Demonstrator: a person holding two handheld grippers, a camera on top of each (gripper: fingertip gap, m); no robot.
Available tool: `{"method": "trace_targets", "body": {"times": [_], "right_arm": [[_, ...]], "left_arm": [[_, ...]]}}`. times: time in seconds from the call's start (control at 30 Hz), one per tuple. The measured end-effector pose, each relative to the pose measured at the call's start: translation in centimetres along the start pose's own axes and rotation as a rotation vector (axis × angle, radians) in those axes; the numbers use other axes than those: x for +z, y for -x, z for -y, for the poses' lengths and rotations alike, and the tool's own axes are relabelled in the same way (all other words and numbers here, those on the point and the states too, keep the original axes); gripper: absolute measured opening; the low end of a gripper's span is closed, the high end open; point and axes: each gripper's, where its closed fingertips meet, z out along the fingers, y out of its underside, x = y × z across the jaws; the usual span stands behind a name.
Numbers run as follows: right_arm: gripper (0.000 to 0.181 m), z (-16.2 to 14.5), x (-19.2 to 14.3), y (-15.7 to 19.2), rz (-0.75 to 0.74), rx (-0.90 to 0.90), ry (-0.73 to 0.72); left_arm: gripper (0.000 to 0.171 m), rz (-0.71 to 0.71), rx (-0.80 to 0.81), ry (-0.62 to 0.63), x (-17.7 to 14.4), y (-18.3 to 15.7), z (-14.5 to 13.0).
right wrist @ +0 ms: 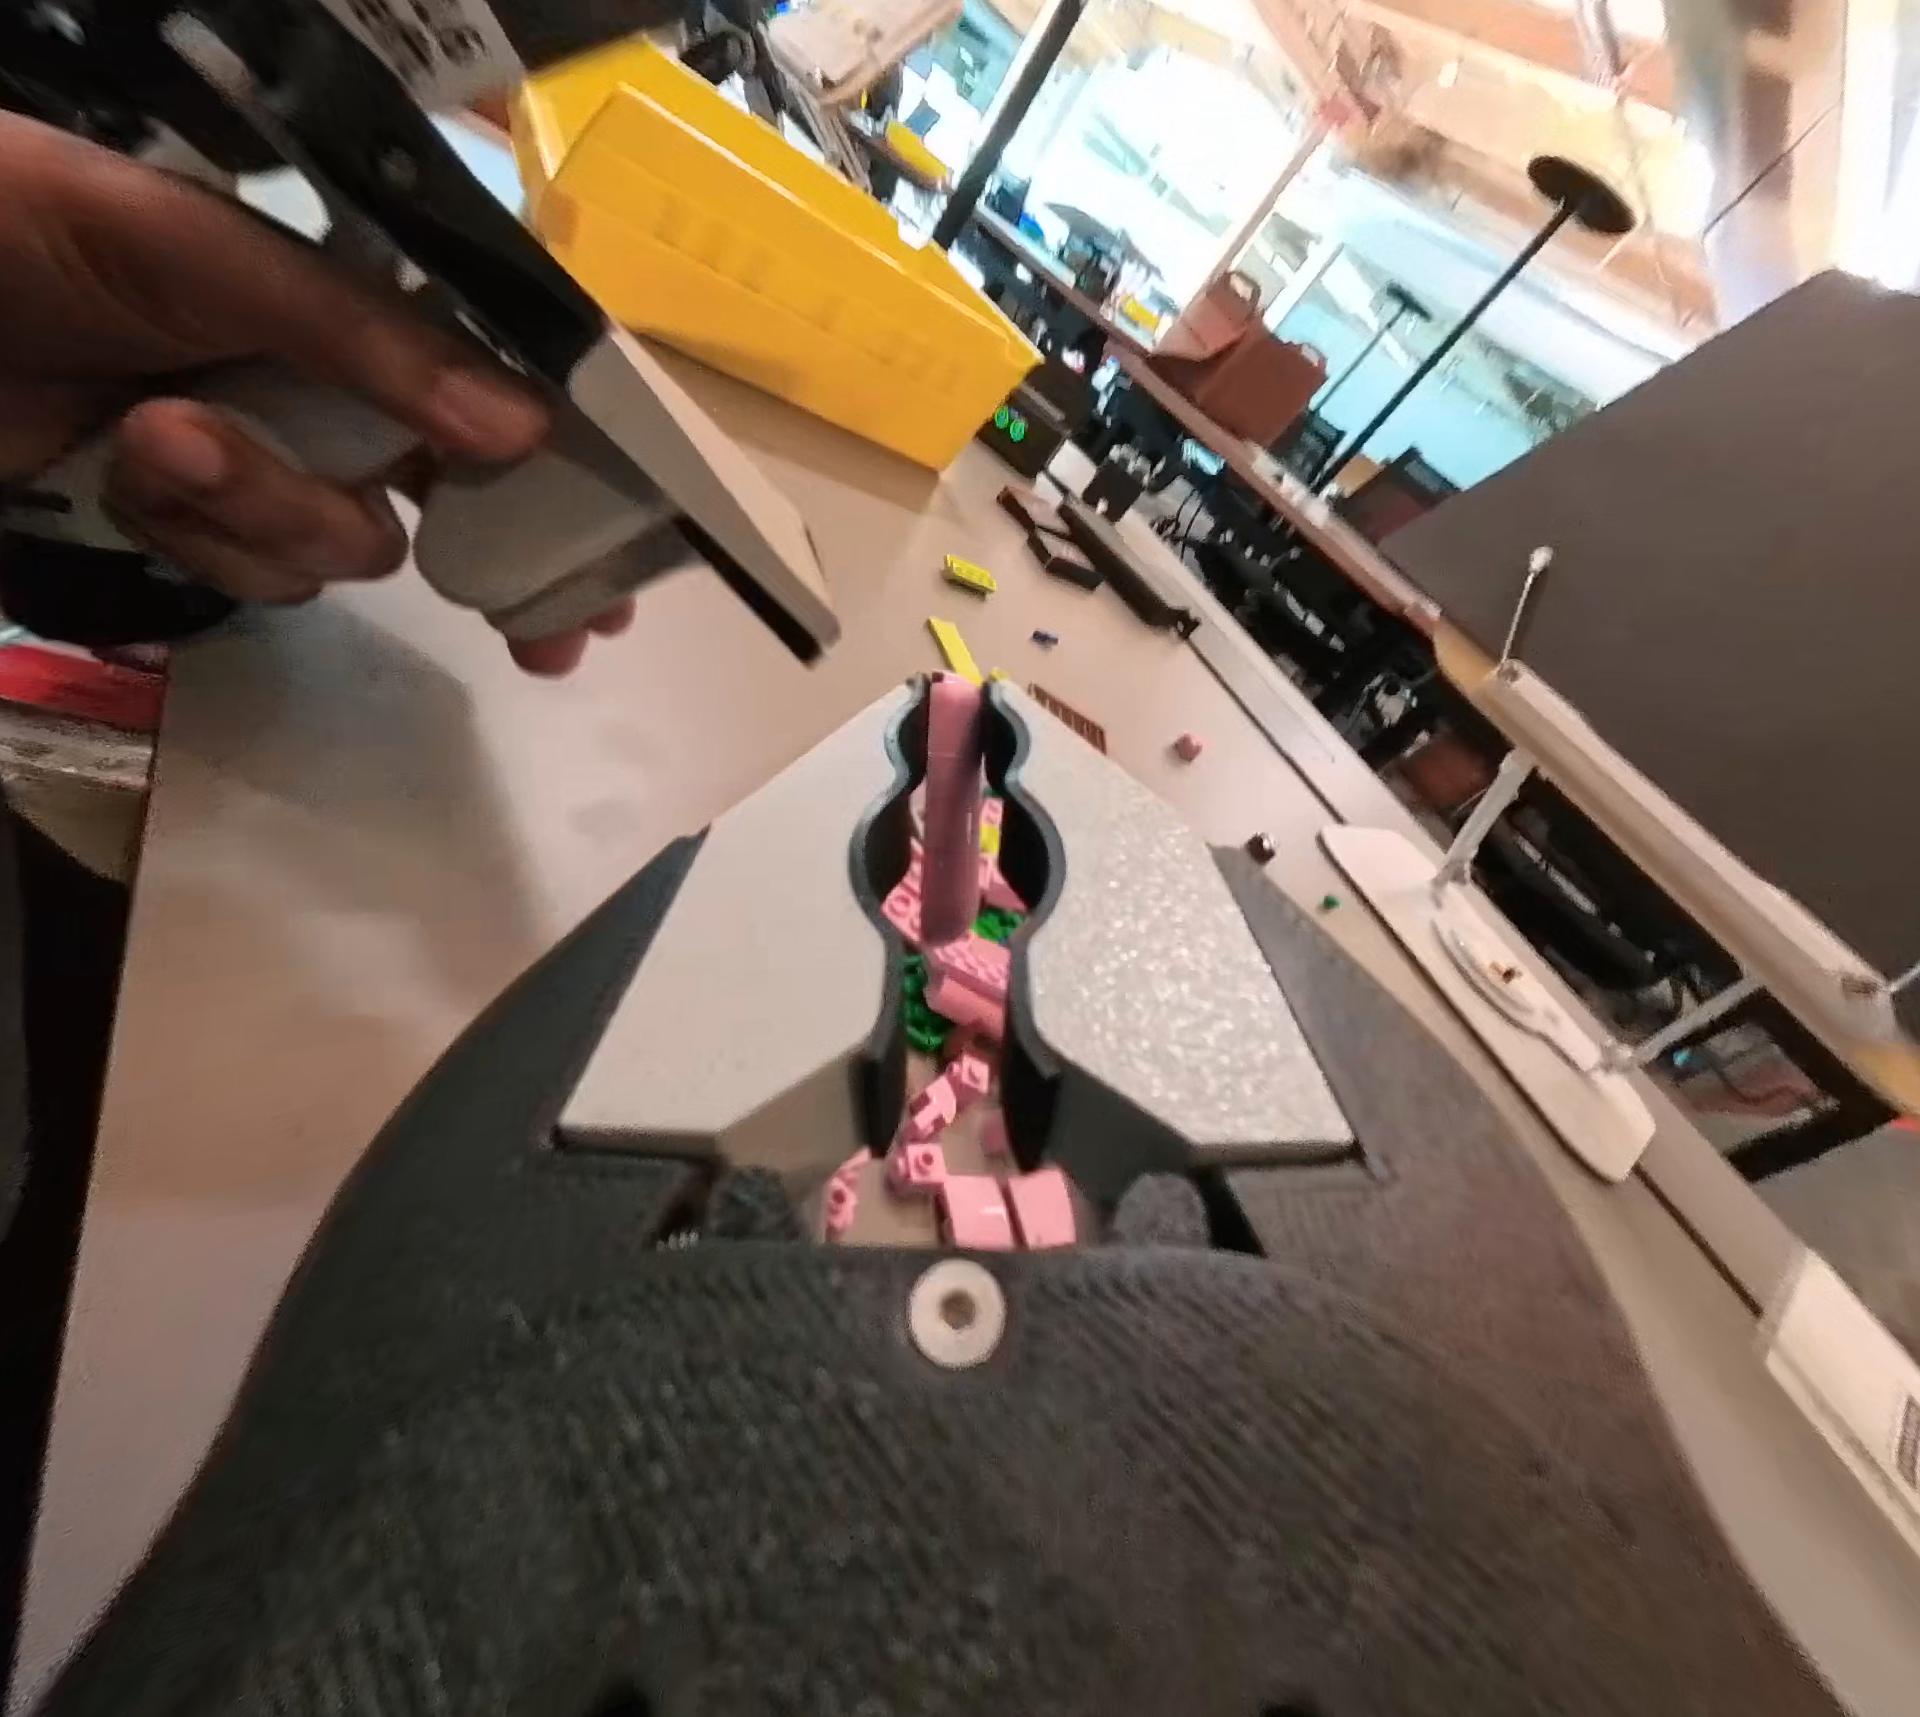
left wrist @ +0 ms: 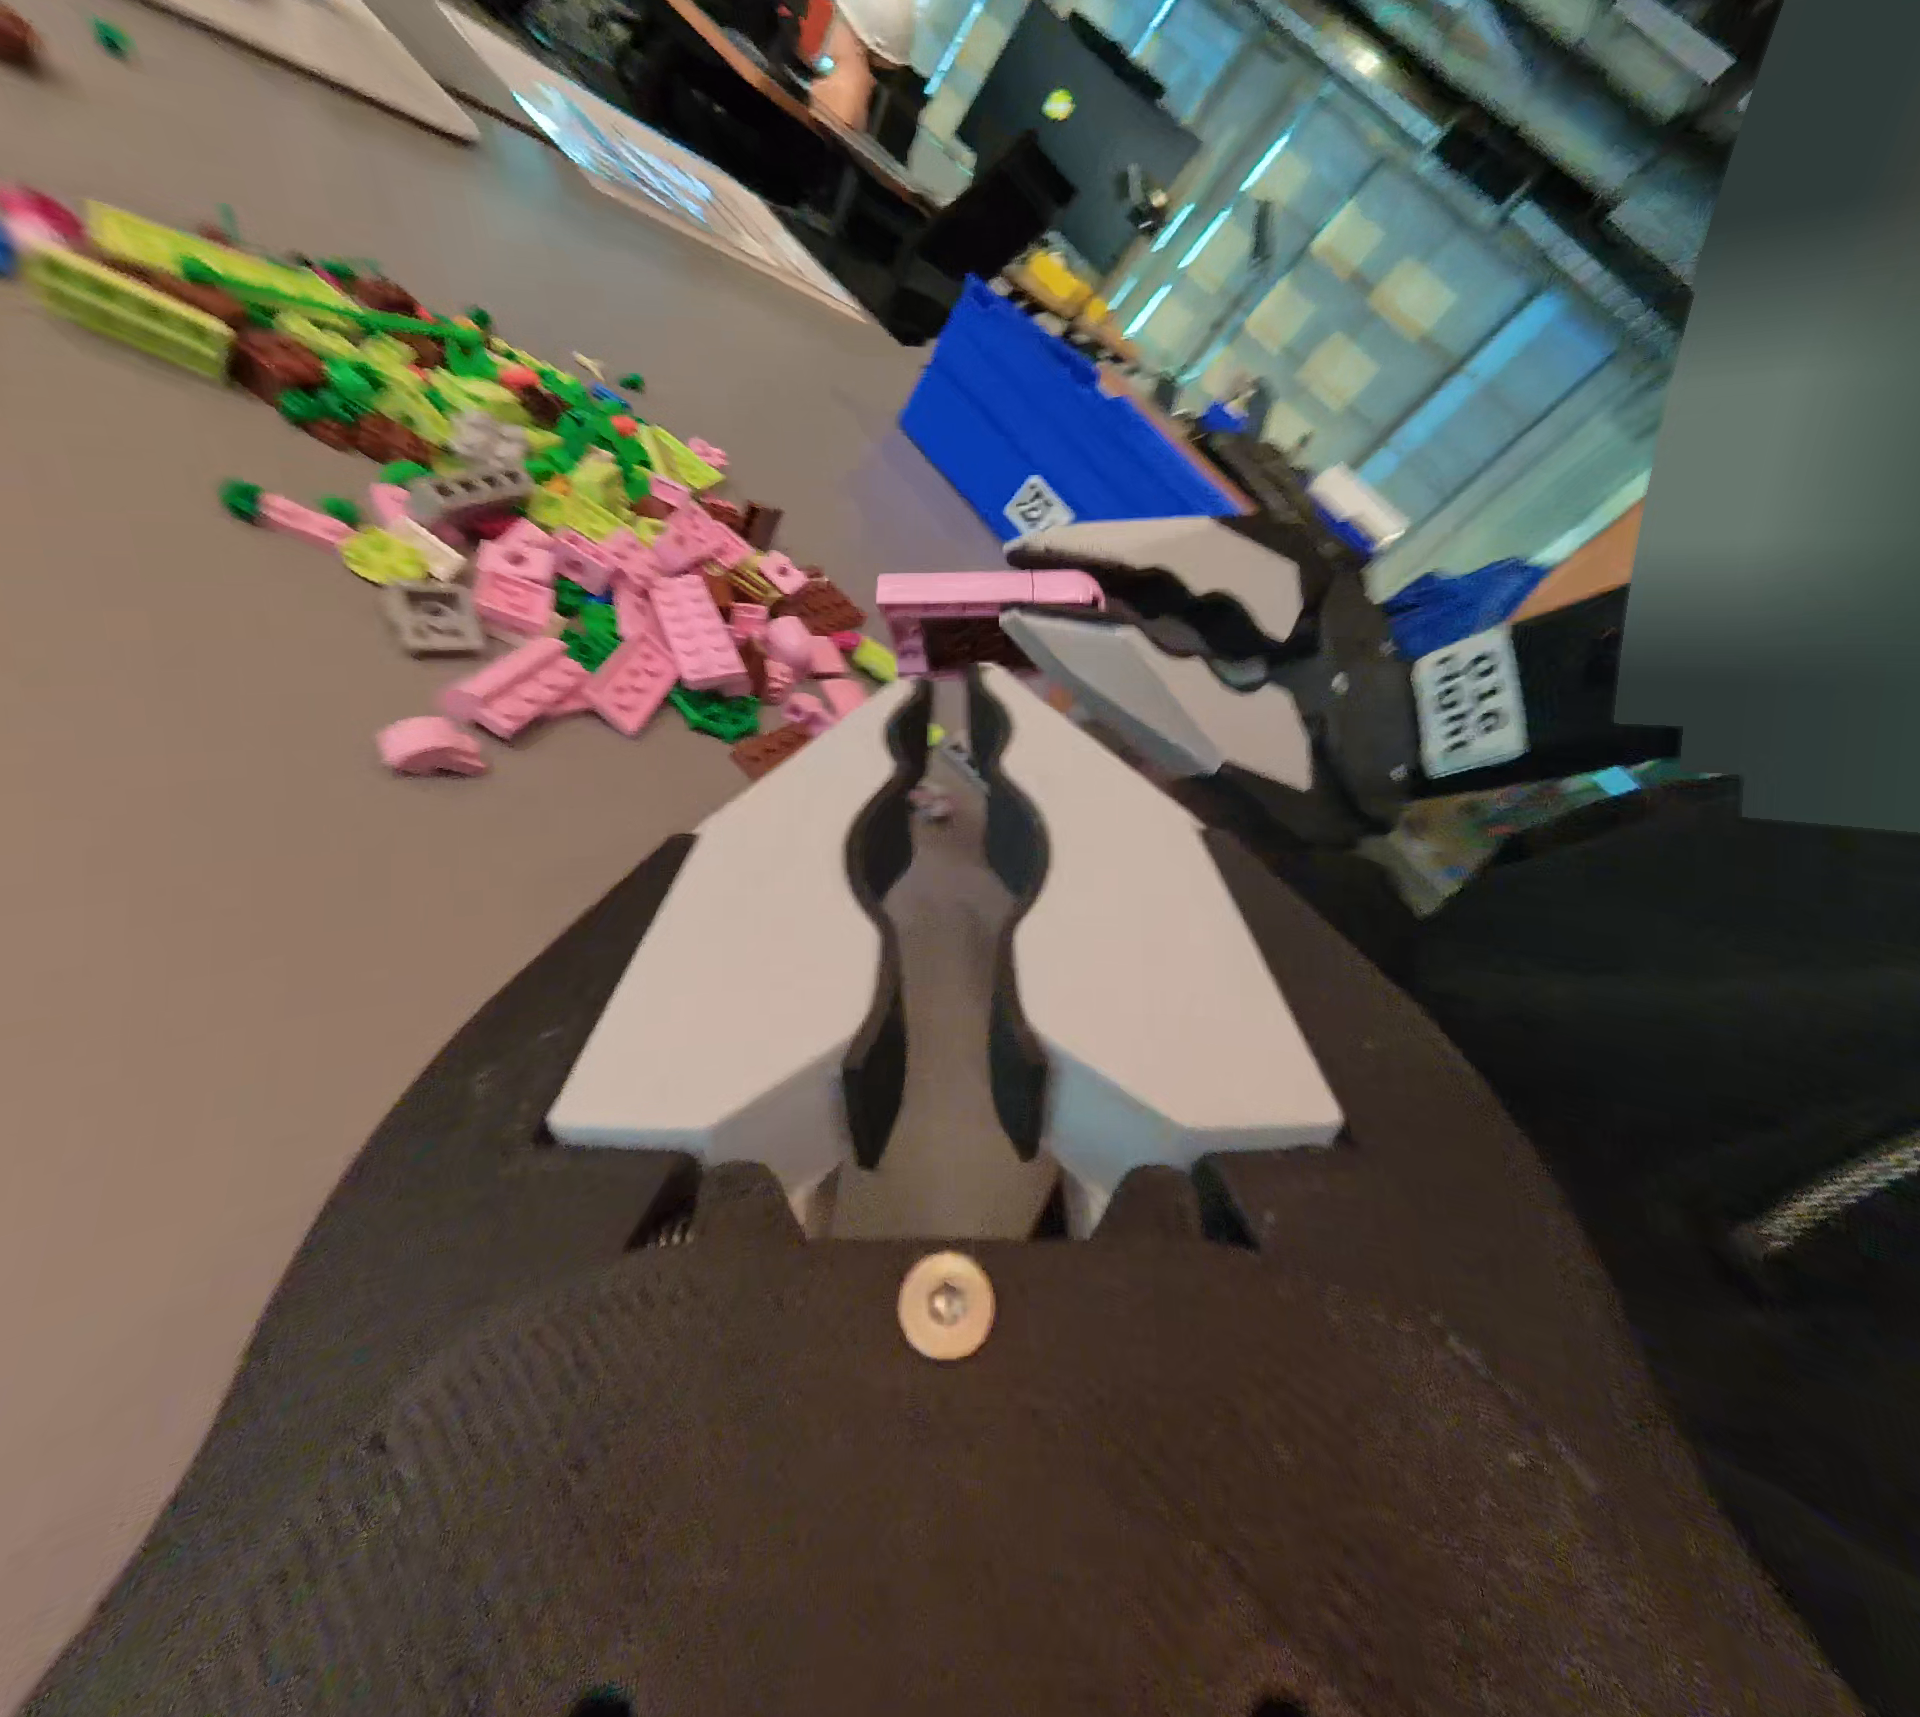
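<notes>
Two tongs (left wrist: 943,701) (right wrist: 954,699), one pink brick (right wrist: 951,815).

You have two grippers: the left gripper (left wrist: 943,699) holding nothing, the right gripper (right wrist: 954,703) clamped on one pink piece (right wrist: 954,820). One brick pile (left wrist: 540,514) lies on the table (left wrist: 260,888), too many and too blurred to count. One blue bin (left wrist: 1049,420), one yellow bin (right wrist: 769,254), one hand (right wrist: 239,379) in view.
</notes>
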Motion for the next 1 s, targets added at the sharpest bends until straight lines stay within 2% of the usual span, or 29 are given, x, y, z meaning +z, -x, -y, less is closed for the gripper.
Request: {"method": "trace_targets", "body": {"times": [0.03, 0.1, 0.2, 0.3, 0.47, 0.63, 0.7, 0.77, 0.87, 1.0], "right_arm": [[0.006, 0.3, 0.0, 0.3, 0.013, -0.005, -0.021], [0.005, 0.7, 0.0, 0.6, 0.024, 0.004, -0.048], [0.005, 1.4, -0.2, 1.7, 0.079, -0.020, -0.097], [0.008, 2.3, -0.6, 2.4, 0.093, -0.074, -0.157], [0.013, 2.7, -1.0, 4.2, 0.190, -0.095, -0.191], [0.013, 2.5, -1.1, 4.3, 0.203, -0.107, -0.171], [0.003, 1.8, -1.1, 4.3, 0.200, -0.116, -0.138], [0.012, 1.3, -1.0, 4.0, 0.189, -0.088, -0.108], [0.016, 0.9, -0.9, 3.2, 0.183, 0.036, -0.078], [0.025, -0.6, -0.2, 1.7, 0.189, 0.359, 0.051]], "left_arm": [[0.019, -0.046, -0.071, -0.005, 0.2, -0.3, 0.0], [0.034, -0.157, -0.221, -0.014, 0.4, -0.9, 0.1], [0.041, -0.326, -0.442, -0.025, 0.3, -2.0, 0.5], [0.029, -0.391, -0.557, -0.056, 0.1, -2.1, 1.1], [0.012, -0.383, -0.598, -0.033, 0.3, -1.9, 0.7], [0.006, -0.359, -0.561, -0.072, 0.2, -1.7, 1.0], [0.006, -0.324, -0.523, -0.119, -0.1, -1.2, 1.5], [0.005, -0.287, -0.445, -0.139, -0.3, -1.1, 1.8], [0.005, -0.172, -0.260, -0.167, -0.5, -0.6, 2.0], [0.005, 0.039, 0.138, -0.134, -0.5, -0.3, 1.8]]}}
